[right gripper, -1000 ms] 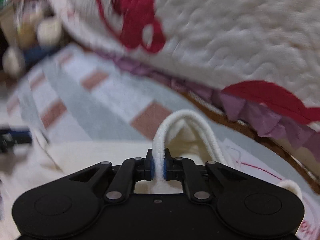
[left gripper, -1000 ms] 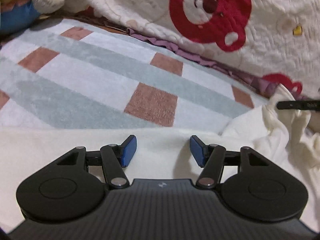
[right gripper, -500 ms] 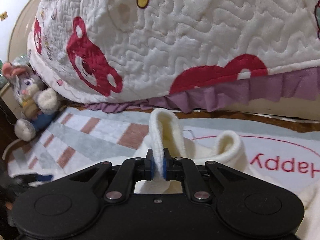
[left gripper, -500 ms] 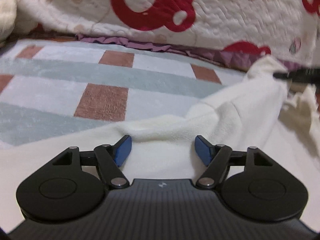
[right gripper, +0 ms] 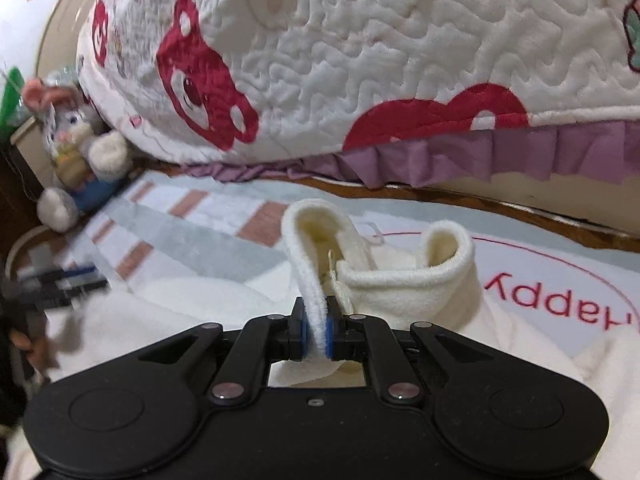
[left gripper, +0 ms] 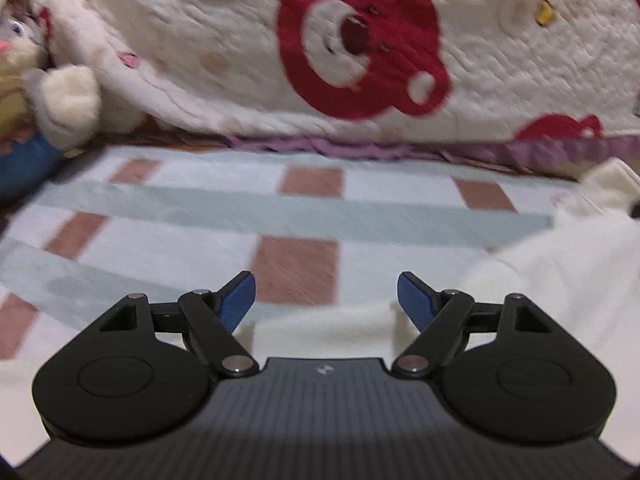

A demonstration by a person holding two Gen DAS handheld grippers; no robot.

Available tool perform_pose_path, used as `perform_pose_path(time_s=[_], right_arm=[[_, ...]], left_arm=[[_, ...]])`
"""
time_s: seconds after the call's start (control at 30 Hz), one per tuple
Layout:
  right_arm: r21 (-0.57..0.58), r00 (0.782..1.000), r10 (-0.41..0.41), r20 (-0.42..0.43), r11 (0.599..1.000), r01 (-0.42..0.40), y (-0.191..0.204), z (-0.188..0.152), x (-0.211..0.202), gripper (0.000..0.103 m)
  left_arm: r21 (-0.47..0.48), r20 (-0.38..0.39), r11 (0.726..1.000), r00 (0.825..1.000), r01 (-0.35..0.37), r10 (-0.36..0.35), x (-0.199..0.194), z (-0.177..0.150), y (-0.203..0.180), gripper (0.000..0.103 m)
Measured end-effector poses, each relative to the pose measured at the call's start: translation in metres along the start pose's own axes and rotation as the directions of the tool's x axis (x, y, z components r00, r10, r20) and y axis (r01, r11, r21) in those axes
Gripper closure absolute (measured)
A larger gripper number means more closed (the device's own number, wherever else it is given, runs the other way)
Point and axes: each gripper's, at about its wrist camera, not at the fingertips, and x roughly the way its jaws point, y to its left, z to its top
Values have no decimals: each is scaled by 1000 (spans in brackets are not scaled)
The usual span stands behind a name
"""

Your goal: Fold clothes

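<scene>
Bedside floor area

We see a checked rug [left gripper: 296, 216] on the floor, a bed with quilted bear-print cover [right gripper: 360, 60] and purple frill [right gripper: 500, 152], plush rabbit [right gripper: 72, 140] leaning alongside.

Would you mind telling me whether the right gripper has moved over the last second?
Yes. The right gripper, shut on the cream garment, has swung right along the quilt: the plush rabbit now sits farther left in its view.
</scene>
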Motion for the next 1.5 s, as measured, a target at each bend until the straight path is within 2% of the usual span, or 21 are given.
perform_pose_path(time_s=[0.07,0.13,0.2,0.3,0.4,0.5,0.57,0.6,0.7,0.73,0.8,0.87,0.93,0.97,1.03,1.07,1.13,1.33,1.4,1.47,1.5], right_arm=[[-71,999,-44,-16,997,43,10,0,3,93],[-140,995,-89,-42,987,82,20,1,6,92],[-203,990,-127,-66,973,111,31,2,9,91],[-310,974,-191,-118,939,147,52,6,15,90],[-472,946,-277,-167,865,170,77,9,22,90],[-564,927,-335,-165,803,190,96,14,19,89],[-629,918,-374,-129,747,216,110,16,13,83],[-652,921,-375,-103,725,223,117,17,9,81],[-699,936,-351,-24,676,235,137,25,-1,64],[-709,943,-332,-3,666,232,142,28,-1,62],[-734,958,-288,13,647,204,150,34,4,61],[-774,966,-257,-31,618,140,154,36,19,58],[-828,956,-276,-104,556,71,155,32,39,58],[-857,941,-305,-148,515,32,152,27,49,58],[-894,910,-349,-223,445,-49,144,18,64,57],[-895,908,-337,-248,439,-82,141,16,65,54],[-873,903,-304,-303,468,-135,136,18,67,50],[-816,904,-280,-324,566,-117,124,16,79,49],[-781,908,-257,-330,615,-110,121,14,74,54],[-741,914,-221,-340,662,-115,117,8,68,74],[-731,919,-210,-335,673,-113,117,4,66,77]], left_arm=[[-70,-54,996,997,57,-61,7,3,11,25],[-176,-129,978,983,109,-133,18,1,21,25],[-197,-121,973,982,119,-145,17,0,22,25],[-177,-104,972,979,155,-175,13,0,20,25],[-156,-137,973,972,170,-192,16,-3,17,24],[-70,-173,984,970,162,-172,18,-3,5,24],[-22,-197,986,966,166,-167,17,-3,-2,24],[-5,-210,985,963,172,-169,17,-3,-5,24],[48,-231,983,959,179,-164,16,-4,-15,28],[66,-234,982,959,178,-158,15,-5,-18,31],[86,-232,980,960,181,-157,13,-5,-22,47],[98,-230,980,962,171,-145,10,-4,-25,84],[122,-222,979,966,160,-131,7,-3,-24,97],[116,-211,979,967,170,-142,4,-2,-20,97],[30,-191,981,964,193,-184,-4,3,-1,98],[-7,-175,979,964,204,-203,-9,5,7,98],[-31,-143,974,963,226,-228,-21,8,14,98],[-29,-180,972,955,234,-235,-34,-8,-4,98],[-24,-201,971,950,239,-239,-39,-15,-11,98],[-15,-211,971,949,237,-235,-44,-17,-16,98],[-12,-208,972,950,233,-231,-46,-16,-16,98]])
